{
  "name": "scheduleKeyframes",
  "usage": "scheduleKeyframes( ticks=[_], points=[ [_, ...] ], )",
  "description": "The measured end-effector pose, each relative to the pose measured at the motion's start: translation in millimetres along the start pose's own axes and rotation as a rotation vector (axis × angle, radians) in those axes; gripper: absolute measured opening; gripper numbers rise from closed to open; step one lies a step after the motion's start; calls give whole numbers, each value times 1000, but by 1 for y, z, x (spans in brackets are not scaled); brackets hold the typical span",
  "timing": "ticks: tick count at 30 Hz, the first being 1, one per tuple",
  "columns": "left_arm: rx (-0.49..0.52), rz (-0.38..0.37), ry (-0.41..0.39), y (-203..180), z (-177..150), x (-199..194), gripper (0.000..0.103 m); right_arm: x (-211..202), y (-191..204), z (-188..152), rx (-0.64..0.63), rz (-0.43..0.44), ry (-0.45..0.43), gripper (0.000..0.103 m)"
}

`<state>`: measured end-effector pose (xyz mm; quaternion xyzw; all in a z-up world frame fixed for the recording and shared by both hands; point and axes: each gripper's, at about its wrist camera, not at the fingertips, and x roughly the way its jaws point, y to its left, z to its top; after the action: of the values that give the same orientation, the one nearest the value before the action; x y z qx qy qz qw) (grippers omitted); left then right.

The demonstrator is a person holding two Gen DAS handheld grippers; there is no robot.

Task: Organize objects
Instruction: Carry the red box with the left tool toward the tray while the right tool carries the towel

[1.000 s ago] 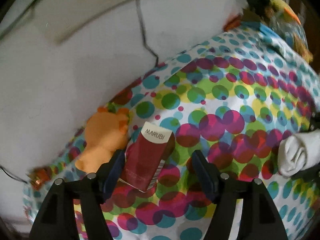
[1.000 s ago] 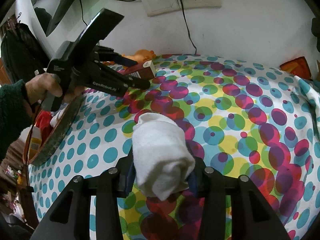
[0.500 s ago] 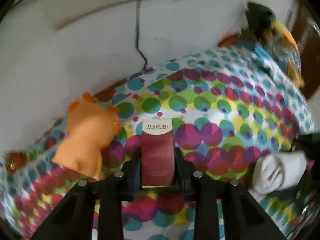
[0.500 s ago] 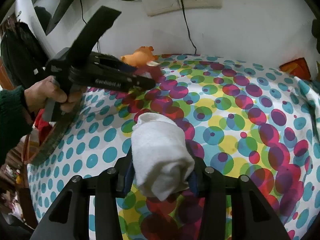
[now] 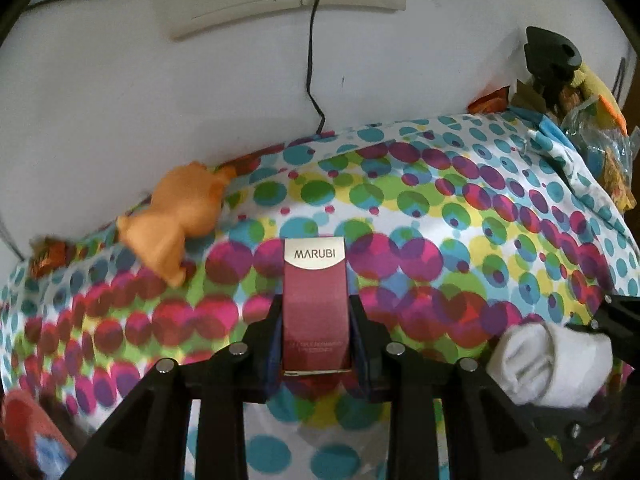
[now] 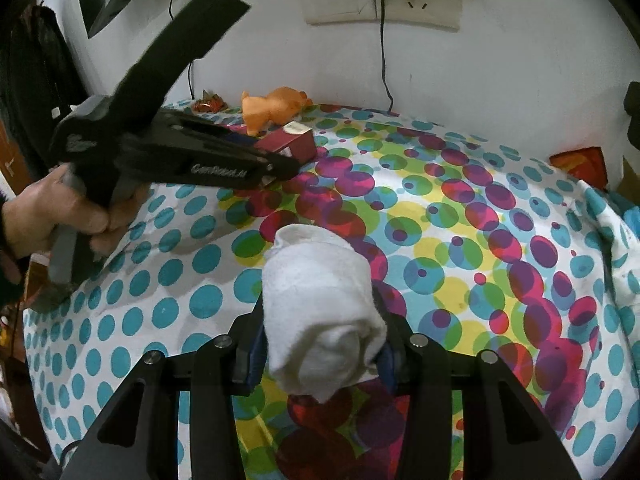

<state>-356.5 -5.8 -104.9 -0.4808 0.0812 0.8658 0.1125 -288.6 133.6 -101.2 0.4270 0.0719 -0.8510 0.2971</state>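
My left gripper (image 5: 315, 312) is shut on a dark red MARUBI box (image 5: 314, 304), held lengthwise over the spotted cloth. The box also shows in the right wrist view (image 6: 289, 143), in the left gripper (image 6: 280, 160). My right gripper (image 6: 320, 312) is shut on a rolled white towel (image 6: 320, 312), held just above the cloth; the towel shows at the right edge of the left wrist view (image 5: 548, 364). An orange toy animal (image 5: 176, 216) lies near the wall, left of the box; it also shows in the right wrist view (image 6: 276, 108).
The polka-dot cloth (image 6: 480, 240) covers the whole surface. The white wall with sockets (image 6: 380, 0) and a hanging cable (image 5: 312, 60) bounds the far side. Snack packets and bags (image 5: 592, 128) crowd the far right corner. A red wrapper (image 6: 580, 160) lies at the right.
My left gripper closed on the MARUBI box, squared up with it and lifted it, swinging right so the orange toy shifted left in view. The right gripper stayed put with the towel.
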Motion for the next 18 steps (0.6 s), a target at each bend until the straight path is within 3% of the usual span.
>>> scheduleKeyframes(
  ticks=[10, 18],
  points=[
    [-199, 99, -39, -7, -47, -27, 30, 0, 4, 0, -28, -43, 7, 41],
    [-202, 174, -75, -21, -80, -51, 30, 1, 9, 0, -43, -71, 11, 41]
  ],
)
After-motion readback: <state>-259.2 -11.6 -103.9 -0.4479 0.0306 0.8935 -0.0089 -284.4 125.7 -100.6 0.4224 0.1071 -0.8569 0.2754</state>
